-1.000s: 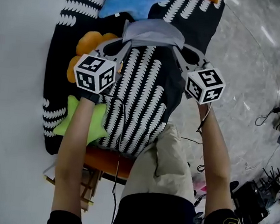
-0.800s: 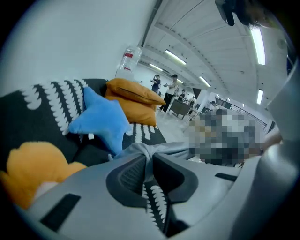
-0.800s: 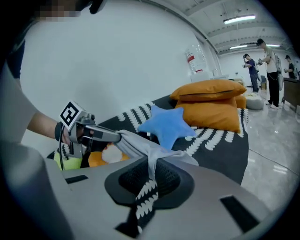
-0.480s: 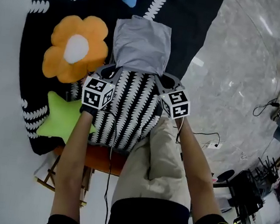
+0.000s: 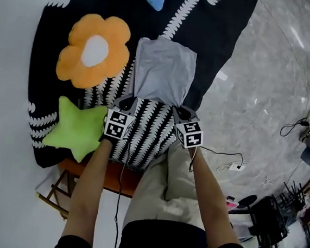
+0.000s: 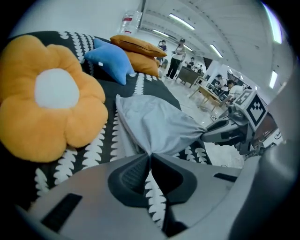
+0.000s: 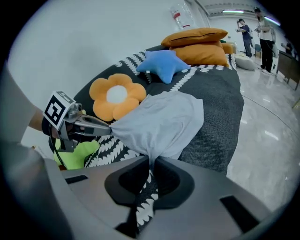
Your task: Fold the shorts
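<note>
On the black patterned cover (image 5: 224, 29), the grey shorts (image 5: 163, 69) lie flat, their near corners pinched in the closed fingers of the left gripper (image 5: 129, 100) and right gripper (image 5: 179, 111). A second ago both grippers held them bunched, farther up the cover.

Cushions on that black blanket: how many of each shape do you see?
Flower cushion: 1
Star cushions: 2, a green star and a blue star
Orange pillows: 2
Total: 5
</note>
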